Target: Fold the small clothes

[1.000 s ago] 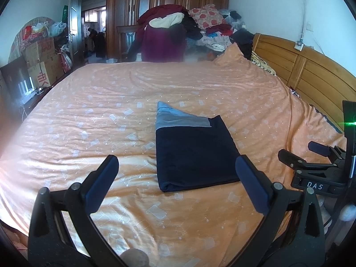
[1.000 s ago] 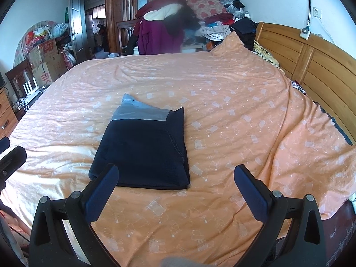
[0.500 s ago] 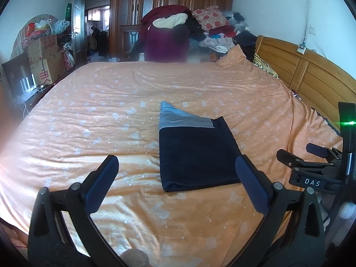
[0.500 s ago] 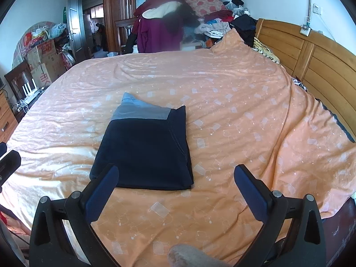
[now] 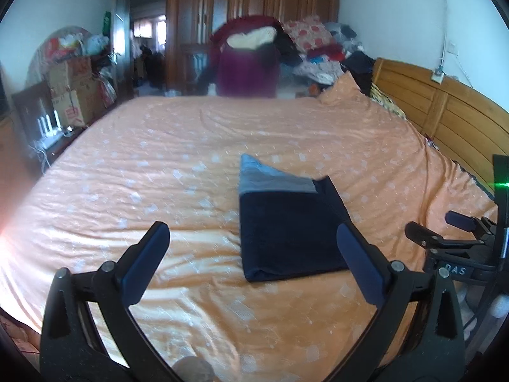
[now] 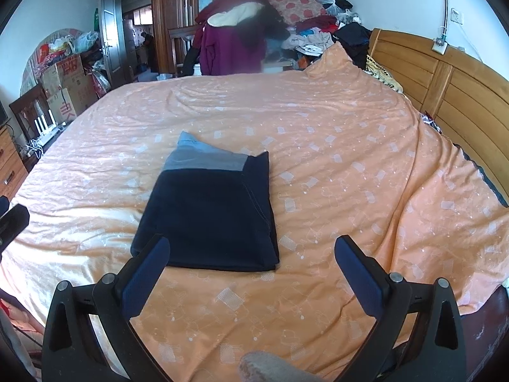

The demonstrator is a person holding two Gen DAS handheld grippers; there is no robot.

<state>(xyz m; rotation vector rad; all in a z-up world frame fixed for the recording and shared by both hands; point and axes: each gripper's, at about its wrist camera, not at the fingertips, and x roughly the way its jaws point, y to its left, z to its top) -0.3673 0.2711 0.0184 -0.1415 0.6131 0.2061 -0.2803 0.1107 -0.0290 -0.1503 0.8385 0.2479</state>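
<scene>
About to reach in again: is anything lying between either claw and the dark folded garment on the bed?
Nothing visible. Only bare orange bedsheet lies between the open right claw and the folded garment. The left claw, also open, has the same clear stretch of sheet in front of it.

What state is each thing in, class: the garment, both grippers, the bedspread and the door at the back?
Dark garment: folded into a rectangle, lying flat, grey band at the far end.
Left gripper: open, holding nothing.
Right gripper: open, holding nothing.
Orange bedspread: spread out, lightly creased.
Door: open.
</scene>
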